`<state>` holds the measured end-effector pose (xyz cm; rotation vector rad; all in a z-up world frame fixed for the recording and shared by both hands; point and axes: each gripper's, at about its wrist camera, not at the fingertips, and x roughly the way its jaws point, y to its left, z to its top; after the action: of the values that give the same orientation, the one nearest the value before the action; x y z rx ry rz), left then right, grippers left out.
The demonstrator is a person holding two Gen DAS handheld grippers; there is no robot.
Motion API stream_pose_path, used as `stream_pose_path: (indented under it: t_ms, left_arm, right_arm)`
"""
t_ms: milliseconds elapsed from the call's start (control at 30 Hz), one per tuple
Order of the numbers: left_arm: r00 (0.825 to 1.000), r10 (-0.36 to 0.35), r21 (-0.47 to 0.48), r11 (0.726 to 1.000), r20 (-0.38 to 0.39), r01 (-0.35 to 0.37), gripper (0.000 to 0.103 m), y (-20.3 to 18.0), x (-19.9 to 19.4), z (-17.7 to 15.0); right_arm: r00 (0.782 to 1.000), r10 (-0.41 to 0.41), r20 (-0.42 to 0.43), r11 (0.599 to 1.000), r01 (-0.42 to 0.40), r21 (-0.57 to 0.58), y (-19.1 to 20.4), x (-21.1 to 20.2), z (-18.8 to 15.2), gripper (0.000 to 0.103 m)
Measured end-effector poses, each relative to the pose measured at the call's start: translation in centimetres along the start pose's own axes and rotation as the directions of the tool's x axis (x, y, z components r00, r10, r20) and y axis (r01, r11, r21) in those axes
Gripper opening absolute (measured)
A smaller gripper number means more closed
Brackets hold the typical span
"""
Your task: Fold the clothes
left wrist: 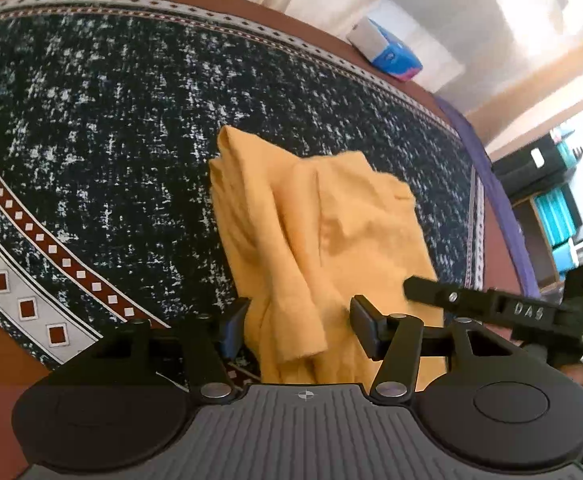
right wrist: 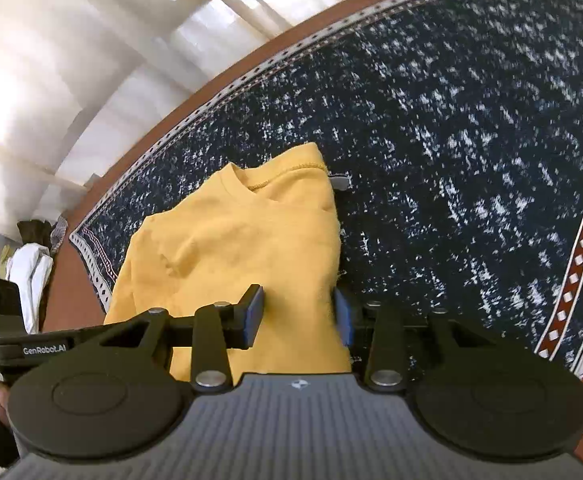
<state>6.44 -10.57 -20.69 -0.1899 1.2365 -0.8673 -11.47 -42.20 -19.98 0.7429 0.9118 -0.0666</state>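
A yellow shirt (left wrist: pixel 331 240) lies crumpled and partly folded on a dark speckled bedspread (left wrist: pixel 111 140). In the right wrist view the shirt (right wrist: pixel 231 248) shows its neckline at the far end. My left gripper (left wrist: pixel 297 330) is open, its fingers standing either side of a fold at the shirt's near edge, with no pad pressing on it. My right gripper (right wrist: pixel 297 318) is also open, low over the shirt's near right edge, and cloth shows between its blue pads. One finger of the right gripper (left wrist: pixel 423 290) reaches into the left wrist view from the right.
The bedspread (right wrist: pixel 451 160) has a white and red patterned border. A blue tissue pack (left wrist: pixel 387 50) sits at its far edge. White curtains hang behind. A shelf with teal boxes (left wrist: pixel 551 200) stands at the right. A heap of clothes (right wrist: pixel 31 264) lies beyond the bed's left corner.
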Motion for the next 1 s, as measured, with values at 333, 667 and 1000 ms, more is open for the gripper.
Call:
stream_pose_path:
  t_ms: [333, 667, 1000]
  left_arm:
    - [1.000, 0.014, 0.035, 0.999, 0.024, -0.015, 0.024, -1.2, 0.6, -0.1]
    - [0.993, -0.015, 0.124, 0.992, 0.119, 0.000, 0.023, -7.7, 0.7, 1.7]
    - [0.972, 0.057, 0.136, 0.987, 0.227, -0.089, 0.023, -21.2, 8.6, 5.0]
  right_arm:
    - [1.000, 0.005, 0.008, 1.000, -0.005, 0.030, 0.4, -0.6, -0.4, 0.018]
    - [0.989, 0.040, 0.145, 0.999, -0.035, -0.032, 0.3, -6.3, 1.8, 0.017]
    - [0.969, 0.148, 0.200, 0.985, -0.126, -0.118, -9.9, -11.1, 11.3, 0.017]
